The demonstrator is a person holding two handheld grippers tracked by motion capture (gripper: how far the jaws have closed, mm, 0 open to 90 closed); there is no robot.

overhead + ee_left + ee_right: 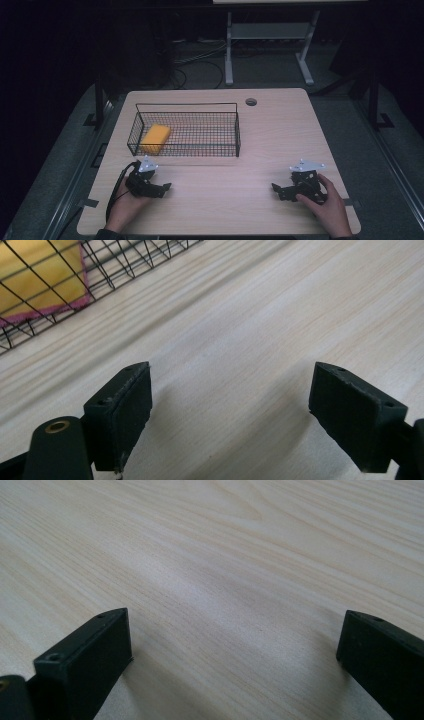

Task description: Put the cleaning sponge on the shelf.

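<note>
A yellow sponge (155,138) lies in the left end of a black wire basket (186,149) on the wooden table. In the left gripper view the sponge (35,285) shows a pink underside behind the basket wires (125,265). My left gripper (166,188) rests on the table in front of the basket's left end, pointing right, jaws wide apart with bare wood between them (230,410). My right gripper (276,190) sits near the front right, pointing left, open over bare wood (235,665).
The table (280,135) has a round cable hole (251,102) near its far edge. Behind it on the dark floor stand a white desk frame (267,45) and loose cables (200,55). Bare tabletop lies between the two grippers.
</note>
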